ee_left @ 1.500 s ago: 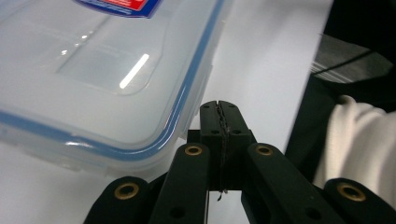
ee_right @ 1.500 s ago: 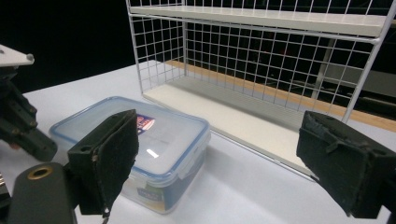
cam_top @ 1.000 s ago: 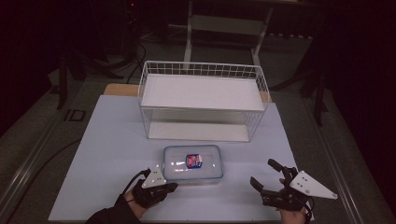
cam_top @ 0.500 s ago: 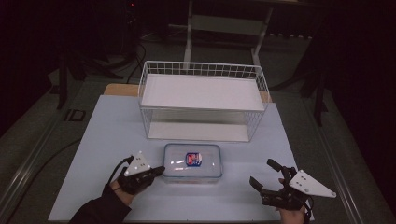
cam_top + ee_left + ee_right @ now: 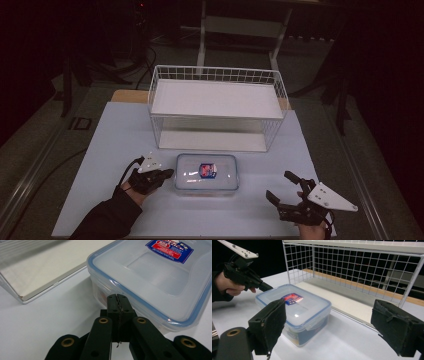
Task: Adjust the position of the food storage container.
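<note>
A clear plastic food box (image 5: pixel 206 173) with a blue-rimmed lid and a red-and-blue label lies on the white table in front of the wire rack. My left gripper (image 5: pixel 167 173) is shut, its tips just at the box's left side. In the left gripper view the closed jaws (image 5: pixel 117 301) point at the box (image 5: pixel 155 277) near the lid's rim, with nothing between them. My right gripper (image 5: pixel 283 192) stands open at the front right, apart from the box. Its view shows the box (image 5: pixel 294 311) between and beyond the wide-spread jaws, with the left gripper (image 5: pixel 265 287) at the box's far end.
A white wire rack (image 5: pixel 217 106) with a white shelf board on top and a base board stands behind the box. The white table sheet (image 5: pixel 115 145) ends at the front near both hands. Dark floor and stands surround the table.
My left gripper has moved forward and right along the table and has shut, its tips now at the box's left side. The right gripper and the box have stayed put.
</note>
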Motion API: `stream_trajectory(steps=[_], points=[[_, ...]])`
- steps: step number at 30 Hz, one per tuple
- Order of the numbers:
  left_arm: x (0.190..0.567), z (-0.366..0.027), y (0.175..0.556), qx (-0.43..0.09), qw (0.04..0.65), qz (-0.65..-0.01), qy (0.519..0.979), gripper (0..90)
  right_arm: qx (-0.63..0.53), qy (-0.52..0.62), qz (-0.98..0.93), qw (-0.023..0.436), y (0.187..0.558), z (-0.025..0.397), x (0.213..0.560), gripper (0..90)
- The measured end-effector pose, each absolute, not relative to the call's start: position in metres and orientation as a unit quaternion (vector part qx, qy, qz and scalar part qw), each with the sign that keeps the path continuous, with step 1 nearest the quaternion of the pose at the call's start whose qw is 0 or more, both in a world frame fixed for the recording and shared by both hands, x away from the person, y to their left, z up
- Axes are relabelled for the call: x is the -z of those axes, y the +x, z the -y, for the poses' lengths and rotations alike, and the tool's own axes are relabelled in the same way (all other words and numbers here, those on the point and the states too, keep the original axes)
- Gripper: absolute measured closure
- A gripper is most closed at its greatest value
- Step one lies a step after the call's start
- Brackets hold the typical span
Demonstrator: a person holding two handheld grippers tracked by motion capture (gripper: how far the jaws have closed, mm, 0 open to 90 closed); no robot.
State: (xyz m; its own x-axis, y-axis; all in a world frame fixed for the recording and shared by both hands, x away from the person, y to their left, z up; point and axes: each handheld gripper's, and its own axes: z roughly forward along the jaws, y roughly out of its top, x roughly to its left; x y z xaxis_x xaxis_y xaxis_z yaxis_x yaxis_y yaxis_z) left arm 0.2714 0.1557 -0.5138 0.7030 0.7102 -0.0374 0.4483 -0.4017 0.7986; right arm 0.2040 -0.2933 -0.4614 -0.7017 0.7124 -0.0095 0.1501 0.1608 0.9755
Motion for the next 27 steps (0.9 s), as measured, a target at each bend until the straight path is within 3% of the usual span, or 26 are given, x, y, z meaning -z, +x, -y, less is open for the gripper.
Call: stream_trajectory(steps=[19,22,27], points=[[0.513,-0.123,0.282,-0.145,0.428,-0.332,0.828,88.7,-0.572,0.298,-0.727,0.236,0.206,0.292,0.464,12.4],[0.509,-0.131,0.279,-0.158,0.446,-0.346,0.810,62.5,-0.572,0.297,-0.728,0.234,0.207,0.292,0.464,12.4],[0.497,-0.144,0.275,-0.131,0.485,-0.362,0.785,32.6,-0.571,0.292,-0.730,0.238,0.207,0.291,0.465,12.4]])
